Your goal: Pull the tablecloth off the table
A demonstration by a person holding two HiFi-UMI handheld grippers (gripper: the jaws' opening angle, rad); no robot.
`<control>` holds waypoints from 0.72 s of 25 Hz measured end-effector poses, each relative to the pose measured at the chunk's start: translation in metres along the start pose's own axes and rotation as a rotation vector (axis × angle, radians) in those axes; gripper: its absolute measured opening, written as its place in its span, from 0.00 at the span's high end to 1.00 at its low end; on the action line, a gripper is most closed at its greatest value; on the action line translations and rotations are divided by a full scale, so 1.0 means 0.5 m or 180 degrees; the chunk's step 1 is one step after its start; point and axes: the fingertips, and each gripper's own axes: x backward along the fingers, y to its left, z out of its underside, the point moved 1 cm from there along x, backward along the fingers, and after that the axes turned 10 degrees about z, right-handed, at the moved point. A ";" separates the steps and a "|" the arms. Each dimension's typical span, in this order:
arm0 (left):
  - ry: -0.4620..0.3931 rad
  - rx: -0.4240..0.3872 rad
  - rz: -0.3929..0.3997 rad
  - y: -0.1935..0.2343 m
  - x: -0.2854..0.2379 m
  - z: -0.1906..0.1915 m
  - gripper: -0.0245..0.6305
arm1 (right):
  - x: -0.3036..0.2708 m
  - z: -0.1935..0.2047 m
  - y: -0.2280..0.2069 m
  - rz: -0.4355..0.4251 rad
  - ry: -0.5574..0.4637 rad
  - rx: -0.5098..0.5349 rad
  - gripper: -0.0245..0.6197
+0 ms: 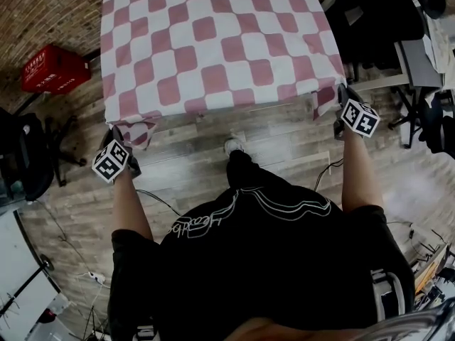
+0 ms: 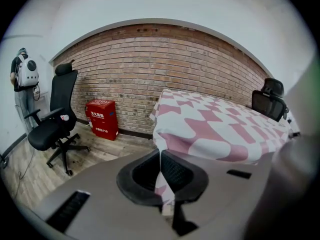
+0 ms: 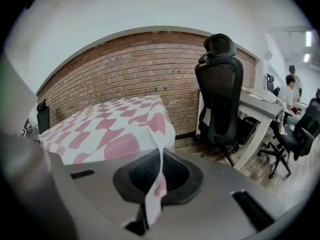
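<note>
At both near corners | left gripper point(image 2: 161, 180) jaws clamped on tablecloth point(image 1: 213, 41) | right gripper point(image 3: 156, 176) jaws clamped on tablecloth

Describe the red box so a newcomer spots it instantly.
Start at the brick wall behind the pink-and-white checked tablecloth. At the wall's foot, left of the cloth, stands the red box, near a black office chair. It is the only red thing on that floor.
</note>
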 end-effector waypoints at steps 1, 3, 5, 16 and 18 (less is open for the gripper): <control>-0.0015 0.0014 -0.0015 0.005 0.005 -0.001 0.96 | 0.005 -0.001 0.005 -0.0022 -0.0018 -0.0016 0.96; -0.0051 0.0024 -0.0036 0.011 0.018 -0.003 0.96 | 0.018 -0.002 0.010 -0.0060 -0.0059 -0.0052 0.97; -0.0108 0.0024 -0.0066 0.019 0.036 -0.010 0.96 | 0.033 -0.005 0.013 -0.0066 -0.0096 -0.0077 0.97; -0.0459 -0.0303 0.0163 -0.061 0.127 -0.117 0.96 | 0.111 -0.068 0.055 -0.0244 -0.0412 -0.0264 0.96; -0.0515 -0.0384 0.0235 -0.091 0.142 -0.136 0.96 | 0.126 -0.082 0.067 -0.0288 -0.0467 -0.0255 0.96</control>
